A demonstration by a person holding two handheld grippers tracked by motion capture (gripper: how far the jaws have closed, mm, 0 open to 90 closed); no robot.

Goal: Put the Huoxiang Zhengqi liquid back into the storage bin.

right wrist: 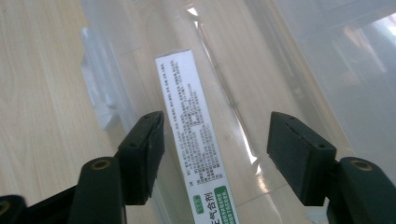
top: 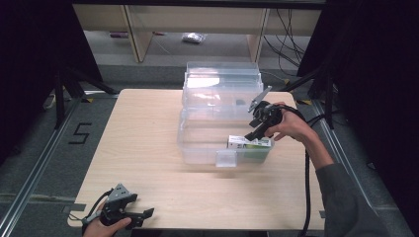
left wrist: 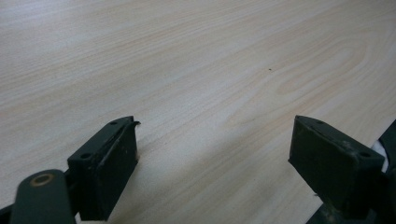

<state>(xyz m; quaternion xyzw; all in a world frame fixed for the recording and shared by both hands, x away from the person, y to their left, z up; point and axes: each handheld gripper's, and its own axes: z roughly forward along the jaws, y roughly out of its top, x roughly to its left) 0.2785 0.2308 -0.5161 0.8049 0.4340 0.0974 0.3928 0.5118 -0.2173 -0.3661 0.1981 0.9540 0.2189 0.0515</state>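
1. Resting at the near left corner of the table (top: 143,143), the left tool (top: 141,215) sits in the person's left hand (top: 106,228); its jaws stand wide apart with nothing between them, just above bare wood in the left gripper view.
2. The right tool (top: 253,132), held in the right hand (top: 291,126), reaches into a clear plastic bin (top: 197,143) on the far right part of the table.
3. Its jaws are apart, one on each side of a white and green box (right wrist: 194,135) without touching it, as the right gripper view shows.
4. The box lies flat on the bin's floor, close to the near right wall, printed side up.
5. The bin's clear lid (top: 222,81) stands open behind it.
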